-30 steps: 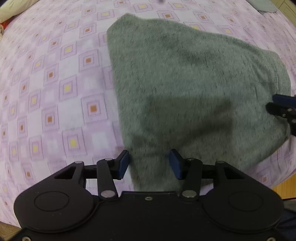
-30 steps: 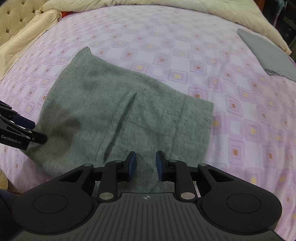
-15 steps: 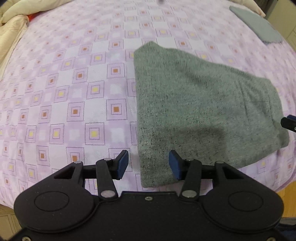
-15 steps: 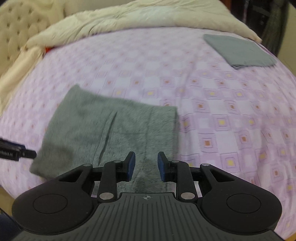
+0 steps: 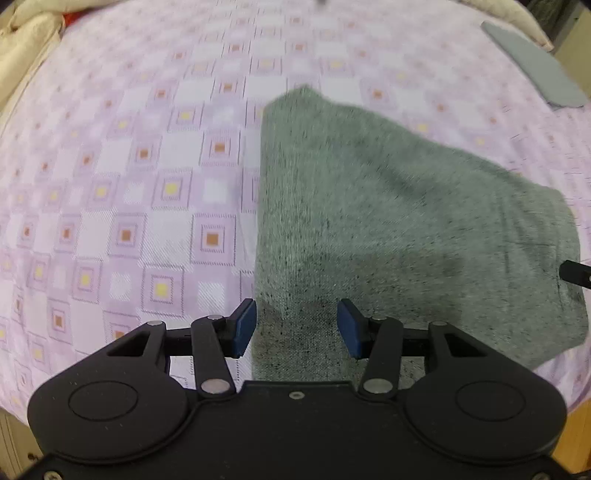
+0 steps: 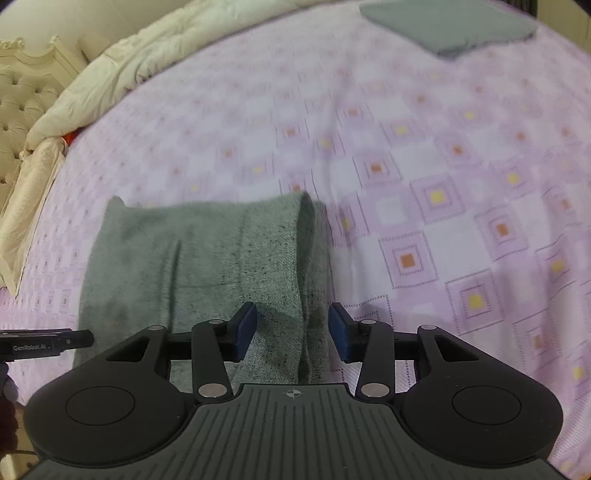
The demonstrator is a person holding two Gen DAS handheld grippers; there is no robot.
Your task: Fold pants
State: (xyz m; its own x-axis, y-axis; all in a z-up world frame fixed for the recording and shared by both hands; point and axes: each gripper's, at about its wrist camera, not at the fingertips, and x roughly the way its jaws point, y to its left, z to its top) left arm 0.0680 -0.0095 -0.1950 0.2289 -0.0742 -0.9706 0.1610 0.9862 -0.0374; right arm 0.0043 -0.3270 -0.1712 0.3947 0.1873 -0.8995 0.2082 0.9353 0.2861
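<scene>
The grey-green pants [image 5: 399, 229] lie folded into a compact rectangle on the purple patterned bedspread [image 5: 147, 184]. My left gripper [image 5: 297, 328] is open and empty, its fingers above the near left corner of the pants. My right gripper [image 6: 291, 330] is open and empty, its fingers astride the right folded edge of the pants [image 6: 221, 258]. The right gripper's tip shows at the right edge of the left wrist view [image 5: 576, 273]. The left gripper's tip shows at the left edge of the right wrist view [image 6: 48, 341].
A folded grey garment [image 6: 450, 26] lies at the far right of the bed, also in the left wrist view [image 5: 535, 70]. A cream duvet [image 6: 147, 62] and tufted headboard [image 6: 22, 92] lie at the far left. The bed's near edge runs just below the pants.
Both grippers have drawn back and up from the pants, so the pants look smaller. The right gripper's jaws have opened wider. The pants lie where they were.
</scene>
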